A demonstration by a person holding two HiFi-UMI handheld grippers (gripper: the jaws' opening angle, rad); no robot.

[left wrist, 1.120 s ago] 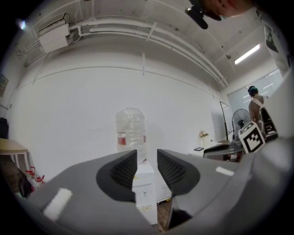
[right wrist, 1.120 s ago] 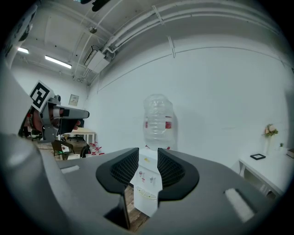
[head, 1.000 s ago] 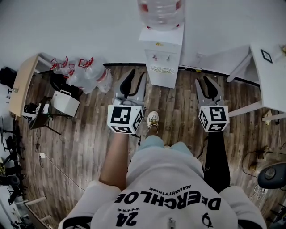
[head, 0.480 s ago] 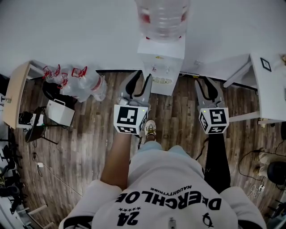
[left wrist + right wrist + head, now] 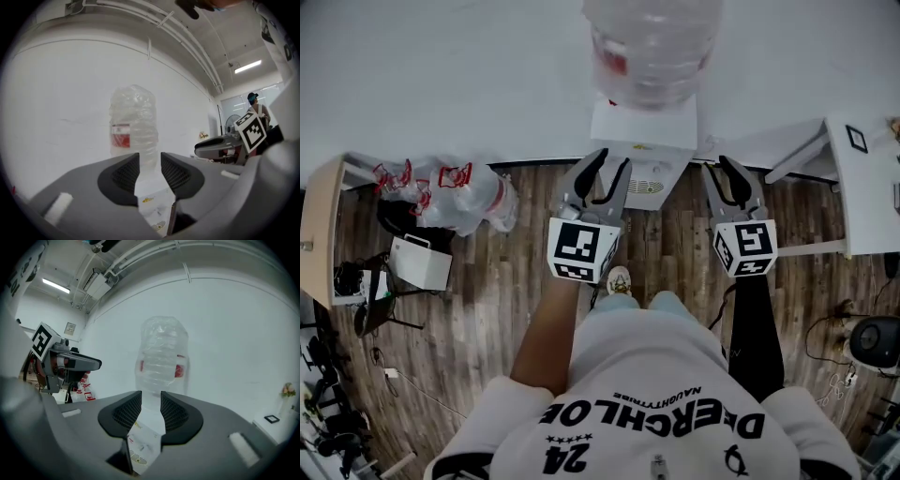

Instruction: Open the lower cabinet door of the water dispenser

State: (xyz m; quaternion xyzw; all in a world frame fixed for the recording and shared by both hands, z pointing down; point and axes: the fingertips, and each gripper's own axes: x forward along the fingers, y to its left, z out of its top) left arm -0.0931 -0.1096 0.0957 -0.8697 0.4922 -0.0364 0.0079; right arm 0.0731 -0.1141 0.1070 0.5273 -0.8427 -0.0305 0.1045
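Note:
The white water dispenser (image 5: 645, 141) stands against the wall with a big clear bottle (image 5: 652, 47) on top. Its lower cabinet door is hidden from the head view. My left gripper (image 5: 607, 171) is open just in front of the dispenser's left front corner; its jaws have just been opening and nothing is between them. My right gripper (image 5: 729, 178) is open to the right of the dispenser, apart from it. In the left gripper view the dispenser (image 5: 157, 208) shows through the gap of the left gripper (image 5: 150, 168). The right gripper (image 5: 151, 408) frames the dispenser (image 5: 143, 444) likewise.
Several empty water bottles (image 5: 464, 192) lie on the wooden floor at the left, near a white box (image 5: 417, 262) and a wooden desk (image 5: 314, 234). A white table (image 5: 862, 178) stands at the right. A person's shoe (image 5: 619, 279) is below the dispenser.
Both grippers have moved forward toward the dispenser, which now looms larger and nearer in the head view. The left gripper's fingers now reach the dispenser's front corner.

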